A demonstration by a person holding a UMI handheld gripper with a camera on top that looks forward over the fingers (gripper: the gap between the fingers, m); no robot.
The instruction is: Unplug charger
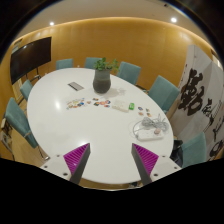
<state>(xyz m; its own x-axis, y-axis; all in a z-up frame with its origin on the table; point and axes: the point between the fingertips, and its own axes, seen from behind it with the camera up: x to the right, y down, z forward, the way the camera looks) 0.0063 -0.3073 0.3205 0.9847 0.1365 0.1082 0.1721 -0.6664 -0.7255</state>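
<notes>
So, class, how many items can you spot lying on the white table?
About 5: potted plant, grey device, dark items, green piece, cable bundle. Smaller ones may be hidden. Tongs open.

We see a large white oval table (60, 115) in a meeting room, with teal chairs (163, 92) ranged around it on every side. Near the table's far end stands a dark vase (102, 80) holding greenery. Beside it lie a few small flat items (75, 87), perhaps cards or papers. A dark screen (30, 55) hangs on the orange wall (120, 40), and a white panel with black brushwork (200, 100) stands well apart, across the room.
</notes>
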